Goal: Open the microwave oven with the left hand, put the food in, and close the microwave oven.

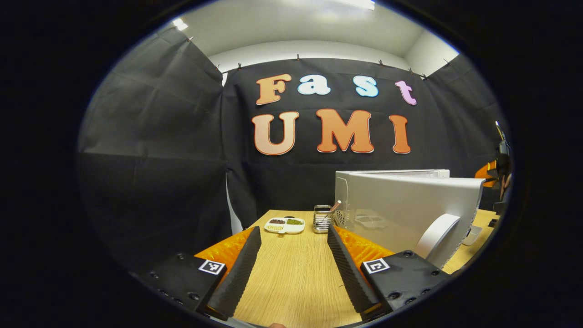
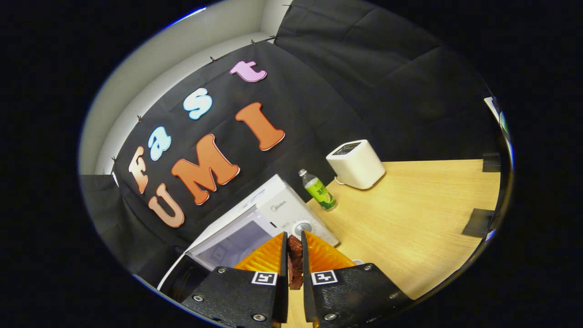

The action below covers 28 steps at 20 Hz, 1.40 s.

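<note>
Left tongs [image 1: 291, 266] gape wide over the tabletop [image 1: 291, 282], holding nothing — the microwave [image 1: 410, 205] stands just to their right, door swung open. Right tongs [image 2: 295, 262] are pinched nearly closed on a dark piece of food [image 2: 294, 262], held before the microwave's open front.

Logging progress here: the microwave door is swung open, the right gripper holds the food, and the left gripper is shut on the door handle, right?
Not quite. In the left gripper view the left gripper is open over the table, beside the door handle, not on it. The microwave door is open, and the right gripper holds the food.
</note>
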Each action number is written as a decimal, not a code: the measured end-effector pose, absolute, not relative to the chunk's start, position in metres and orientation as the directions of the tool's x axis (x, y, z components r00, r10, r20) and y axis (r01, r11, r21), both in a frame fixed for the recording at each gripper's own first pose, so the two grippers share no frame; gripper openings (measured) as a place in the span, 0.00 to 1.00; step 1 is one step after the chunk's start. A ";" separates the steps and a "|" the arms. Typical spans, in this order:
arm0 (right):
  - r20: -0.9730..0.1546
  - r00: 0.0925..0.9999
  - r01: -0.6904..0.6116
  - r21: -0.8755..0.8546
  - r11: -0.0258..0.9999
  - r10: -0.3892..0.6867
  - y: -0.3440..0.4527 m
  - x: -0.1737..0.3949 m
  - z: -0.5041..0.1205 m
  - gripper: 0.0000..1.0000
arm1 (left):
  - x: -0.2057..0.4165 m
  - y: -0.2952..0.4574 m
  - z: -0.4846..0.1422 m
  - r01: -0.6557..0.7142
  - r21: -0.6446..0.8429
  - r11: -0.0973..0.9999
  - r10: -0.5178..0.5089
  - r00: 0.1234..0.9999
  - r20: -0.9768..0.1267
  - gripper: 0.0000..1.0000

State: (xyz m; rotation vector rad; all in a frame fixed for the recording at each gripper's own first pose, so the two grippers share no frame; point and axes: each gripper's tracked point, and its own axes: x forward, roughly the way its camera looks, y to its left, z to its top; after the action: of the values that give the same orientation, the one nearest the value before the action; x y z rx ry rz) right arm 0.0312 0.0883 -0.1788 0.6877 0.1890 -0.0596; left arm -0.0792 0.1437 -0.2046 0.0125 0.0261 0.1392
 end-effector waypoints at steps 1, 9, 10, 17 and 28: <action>-0.183 0.983 0.101 0.631 0.769 0.021 0.101 0.038 -0.175 0.13 | -0.080 0.146 -0.204 -0.144 0.014 0.990 0.144 0.989 -0.022 0.94; -0.171 0.983 0.071 0.684 0.726 0.065 0.191 0.101 -0.181 0.13 | -0.079 0.163 -0.215 -0.165 -0.037 0.986 0.163 0.986 -0.042 0.91; -0.171 0.983 0.070 0.690 0.720 0.068 0.200 0.112 -0.185 0.13 | -0.078 0.165 -0.218 -0.163 -0.040 0.986 0.162 0.986 -0.046 0.91; -0.190 0.980 0.087 0.693 0.716 0.065 0.252 0.168 -0.224 0.13 | -0.070 0.158 -0.236 -0.133 -0.055 0.990 0.129 0.989 -0.076 0.91; -0.249 0.969 0.166 0.657 0.736 0.003 0.273 0.226 -0.270 0.13 | -0.074 0.186 -0.230 -0.185 -0.010 0.983 0.183 0.980 -0.081 0.94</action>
State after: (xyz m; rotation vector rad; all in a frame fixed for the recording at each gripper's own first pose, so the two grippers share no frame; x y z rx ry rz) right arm 0.2260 0.2731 -0.2697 0.7405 0.2409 -0.0908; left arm -0.0741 0.1864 -0.2299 -0.0178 0.0801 0.1854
